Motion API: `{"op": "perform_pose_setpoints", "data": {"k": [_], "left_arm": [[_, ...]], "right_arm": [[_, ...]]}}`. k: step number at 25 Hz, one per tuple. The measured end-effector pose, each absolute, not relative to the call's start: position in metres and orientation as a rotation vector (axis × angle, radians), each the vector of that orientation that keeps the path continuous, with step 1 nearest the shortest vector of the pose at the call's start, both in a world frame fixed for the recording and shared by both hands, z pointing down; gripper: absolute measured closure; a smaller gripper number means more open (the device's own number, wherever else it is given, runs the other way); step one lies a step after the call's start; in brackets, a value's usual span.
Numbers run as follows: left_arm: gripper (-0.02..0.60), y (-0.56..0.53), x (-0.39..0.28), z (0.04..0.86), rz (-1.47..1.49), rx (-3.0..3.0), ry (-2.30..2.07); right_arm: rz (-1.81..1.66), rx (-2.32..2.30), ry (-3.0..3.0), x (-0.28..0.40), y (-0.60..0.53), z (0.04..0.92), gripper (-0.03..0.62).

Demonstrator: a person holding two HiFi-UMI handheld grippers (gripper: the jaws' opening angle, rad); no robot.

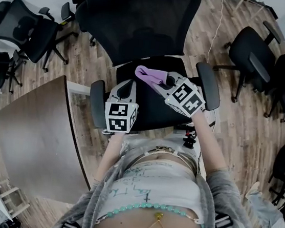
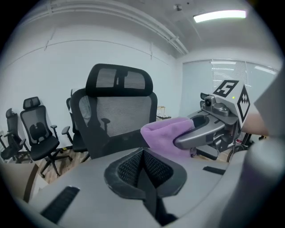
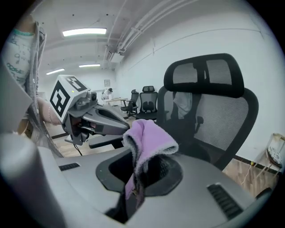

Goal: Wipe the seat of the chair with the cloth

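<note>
Office room, wood-plank floor, spare black chairs [image 1: 29, 30] round the edges, a table [image 1: 32, 128] at left.

- Purple cloth [image 1: 151, 75]: bunched, pinched in the right gripper [image 1: 159, 82], its jaws clamped on a fold with the rest puffing out above them. It hangs over the rear of the seat [image 1: 155, 112], near the backrest [image 1: 138, 22]. It looks lifted clear of the seat; contact can't be confirmed.
- Left gripper [image 1: 128, 86]: jaws pressed together, nothing between them, hovering over the seat's left side by the armrest [image 1: 97, 103].
- Step, as judged: cloth in hand and carried over the seat, wiping stroke not begun.
- Next move calls for lowering the cloth flat onto the seat and sweeping across with light pressure, grip kept firm so the fold doesn't slip out.
</note>
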State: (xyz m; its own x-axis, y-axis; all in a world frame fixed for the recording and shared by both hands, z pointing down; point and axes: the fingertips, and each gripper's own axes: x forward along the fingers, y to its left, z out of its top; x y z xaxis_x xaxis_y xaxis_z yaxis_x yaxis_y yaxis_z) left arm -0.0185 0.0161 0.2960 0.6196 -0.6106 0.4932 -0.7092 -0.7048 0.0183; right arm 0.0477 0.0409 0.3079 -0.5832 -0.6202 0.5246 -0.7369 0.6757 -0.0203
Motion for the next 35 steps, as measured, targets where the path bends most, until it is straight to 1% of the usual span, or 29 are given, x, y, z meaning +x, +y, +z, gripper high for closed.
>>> {"op": "perform_pose_setpoints", "data": {"k": [12,23,30,35], "left_arm": [[0.578,0.011,-0.008,0.236,0.532,2.711,-1.127],[0.578,0.005,-0.002,0.179,0.389,2.784,-1.225],[0.580,0.011,0.000,0.158,0.387,2.839,-1.275],[0.580,0.018,0.003,0.144,0.306,2.845,-1.257]], "right_arm": [[0.137,1.262,-2.509,0.061,0.030,0.218,0.546],[0.097,1.377,-2.565,0.062,0.033,0.185,0.546],[0.099,1.436,-2.610,0.065,0.036,0.168,0.546],[0.088,1.464,-2.609,0.066,0.041,0.161,0.546]]}}
